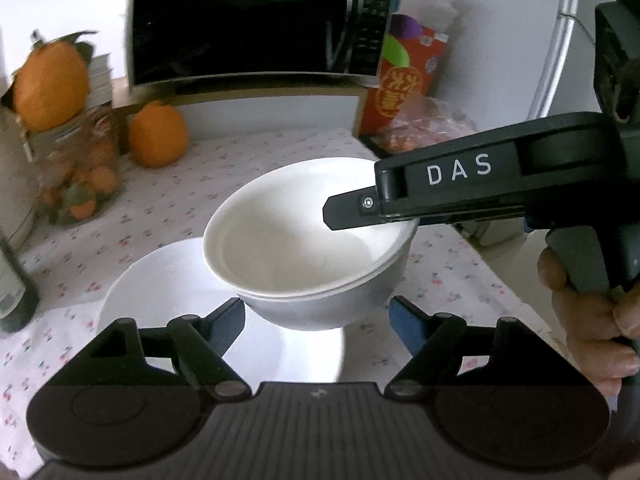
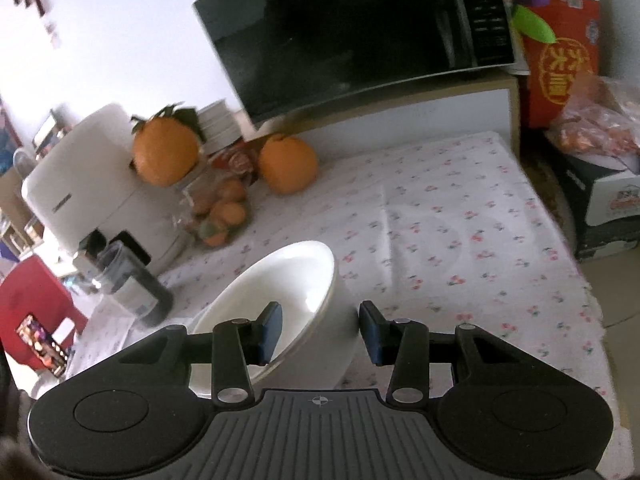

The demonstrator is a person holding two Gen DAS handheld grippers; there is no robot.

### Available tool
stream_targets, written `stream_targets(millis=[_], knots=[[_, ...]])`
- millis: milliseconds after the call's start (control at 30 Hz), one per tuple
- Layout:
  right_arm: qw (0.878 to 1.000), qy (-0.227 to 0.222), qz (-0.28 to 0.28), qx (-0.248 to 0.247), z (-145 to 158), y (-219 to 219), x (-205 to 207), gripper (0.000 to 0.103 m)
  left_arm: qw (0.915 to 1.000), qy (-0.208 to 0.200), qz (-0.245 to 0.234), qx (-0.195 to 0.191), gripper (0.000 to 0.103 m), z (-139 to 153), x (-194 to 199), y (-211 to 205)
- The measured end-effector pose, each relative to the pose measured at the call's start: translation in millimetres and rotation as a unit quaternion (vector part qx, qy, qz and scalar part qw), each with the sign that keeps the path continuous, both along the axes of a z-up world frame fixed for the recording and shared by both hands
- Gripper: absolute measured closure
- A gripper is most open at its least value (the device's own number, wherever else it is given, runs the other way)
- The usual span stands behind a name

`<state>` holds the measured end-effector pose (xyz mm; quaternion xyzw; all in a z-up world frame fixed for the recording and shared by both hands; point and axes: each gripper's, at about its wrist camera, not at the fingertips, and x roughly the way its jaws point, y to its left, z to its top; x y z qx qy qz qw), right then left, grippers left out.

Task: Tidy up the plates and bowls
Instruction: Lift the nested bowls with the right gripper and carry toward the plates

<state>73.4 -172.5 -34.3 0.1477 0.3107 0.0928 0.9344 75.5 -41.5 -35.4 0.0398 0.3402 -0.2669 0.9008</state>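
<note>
Oranges (image 1: 158, 136) and jar (image 1: 80, 184) beside bowls (image 1: 308, 248).

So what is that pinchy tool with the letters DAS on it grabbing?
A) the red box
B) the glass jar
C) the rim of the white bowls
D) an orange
C: in the left wrist view, the right gripper straddles the rim of the stacked white bowls.

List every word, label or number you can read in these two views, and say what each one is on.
"DAS": white letters on the side of the right claw.
Red box beside the microwave: large gold characters in a ring, too blurred to read.
Microwave keypad: markings too small.
White appliance: small dark label, unreadable.
Dark carton at right: logo blurred.
Nothing printed on the bowls.
</note>
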Motion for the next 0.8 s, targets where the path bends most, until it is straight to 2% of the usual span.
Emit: stream_targets(millis=[367, 567, 800], knots=[[0.999, 0.022, 0.032, -0.02, -12.6, 46.0, 12.7, 0.062, 0.9993, 0.018, 0.031, 0.008, 0.028, -14.5, 2.4, 34.1], [0.998, 0.032, 0.042, -0.046, -23.5, 59.6, 17.9, 0.061, 0.999, 0.006, 0.025, 0.037, 0.028, -26.0, 3.8, 38.9], [0.995, 0.054, 0.051, -0.064, -31.8, 64.0, 21.6, 0.062, 0.9987, 0.005, 0.011, 0.049, 0.028, -30.3, 4.0, 40.7]])
